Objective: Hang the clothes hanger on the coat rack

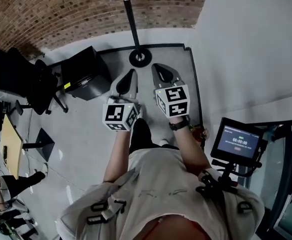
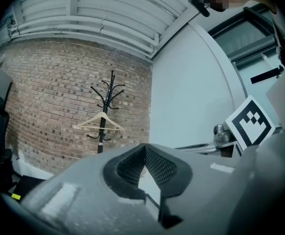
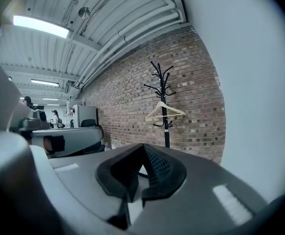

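Note:
A black coat rack (image 1: 132, 24) stands against the brick wall, its round base (image 1: 139, 57) on the floor ahead of me. A pale wooden clothes hanger (image 2: 99, 122) hangs from one of its lower hooks, and it shows in the right gripper view too, as the hanger (image 3: 164, 111) on the rack (image 3: 163, 87). My left gripper (image 1: 131, 73) and right gripper (image 1: 158, 66) are held side by side, well short of the rack and pointing toward it. Each is shut with nothing between its jaws, as the left gripper (image 2: 144, 148) and the right gripper (image 3: 143, 148) show in their own views.
A black office chair (image 1: 23, 79) and a black cabinet (image 1: 85, 74) stand to the left of the rack. A white wall (image 1: 246, 44) runs along the right. An exercise machine with a lit screen (image 1: 238, 143) is near my right side. A yellow table (image 1: 9, 144) is at far left.

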Demonstrator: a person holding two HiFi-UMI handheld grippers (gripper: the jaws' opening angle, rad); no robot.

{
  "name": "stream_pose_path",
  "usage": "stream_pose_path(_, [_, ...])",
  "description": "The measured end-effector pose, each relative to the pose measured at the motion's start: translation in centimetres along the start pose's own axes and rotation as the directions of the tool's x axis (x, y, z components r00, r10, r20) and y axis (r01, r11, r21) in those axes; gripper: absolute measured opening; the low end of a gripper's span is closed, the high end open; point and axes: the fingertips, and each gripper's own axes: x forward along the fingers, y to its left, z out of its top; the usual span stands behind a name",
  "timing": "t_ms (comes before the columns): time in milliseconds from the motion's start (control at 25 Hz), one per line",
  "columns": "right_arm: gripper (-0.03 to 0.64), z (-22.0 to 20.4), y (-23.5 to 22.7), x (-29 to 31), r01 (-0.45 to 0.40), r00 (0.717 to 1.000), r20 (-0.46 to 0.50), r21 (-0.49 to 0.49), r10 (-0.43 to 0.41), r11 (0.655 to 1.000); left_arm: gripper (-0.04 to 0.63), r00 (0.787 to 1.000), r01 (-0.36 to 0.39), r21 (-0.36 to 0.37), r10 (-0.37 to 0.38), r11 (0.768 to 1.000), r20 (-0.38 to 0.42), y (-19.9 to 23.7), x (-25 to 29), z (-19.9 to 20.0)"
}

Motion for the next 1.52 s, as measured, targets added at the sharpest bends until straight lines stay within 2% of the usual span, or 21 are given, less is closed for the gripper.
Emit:
stream_pose_path(80, [0.005, -0.7, 2.3, -3.8, 0.003, 1.0, -0.015, 0.003, -0.003, 1.0, 0.0, 1.0, 0.008, -0.003, -0.008, 1.0, -0.011, -2.3, -3.6, 0.2])
stream_pose_path(240, [0.004, 1.3, 6.0, -8.2, 0.024, 1.0, 0.021, -0.052, -0.023, 0.998, 0.0, 0.998, 0.032, 0.016, -0.032, 0.999, 0.052, -3.8, -7.7, 3.5])
stream_pose_path(440, [0.005, 5.3, 6.3, -8.5, 0.064, 0.991, 0.123, -0.093, -0.052, 0.994, 0.0, 0.992, 0.059, 0.057, -0.065, 0.997, 0.107, -3.8, -7.2, 6.1])
stream_pose_path(640, [0.004, 7.2, 7.3, -8.8, 0.055, 0.986, 0.16, -0.091, -0.039, 0.994, 0.0, 0.991, 0.061, 0.073, -0.07, 0.995, 0.117, -3.6, -7.7, 7.6])
stream_pose_path(880, [0.005, 7.6, 9.5, -8.3, 0.041, 0.988, 0.151, -0.114, -0.023, 0.993, 0.0, 0.993, 0.048, 0.063, -0.054, 0.997, 0.105, -1.9, -8.9, 7.9])
stream_pose_path(1080, [0.005, 7.3, 7.8, -8.3, 0.052, 0.987, 0.157, -0.114, -0.033, 0.992, 0.0, 0.992, 0.066, 0.077, -0.074, 0.995, 0.103, -3.2, -7.5, 7.5])
stream_pose_path(1280, [0.005, 6.7, 10.1, -9.4, 0.09, 0.987, 0.141, -0.13, -0.071, 0.987, 0.0, 0.988, 0.094, 0.065, -0.101, 0.993, 0.114, -2.7, -9.8, 7.7])
stream_pose_path(1520, [0.005, 5.7, 8.6, -9.6, 0.107, 0.987, 0.131, -0.13, -0.09, 0.986, 0.0, 0.988, 0.107, 0.051, -0.112, 0.993, 0.105, -3.4, -8.9, 6.5])
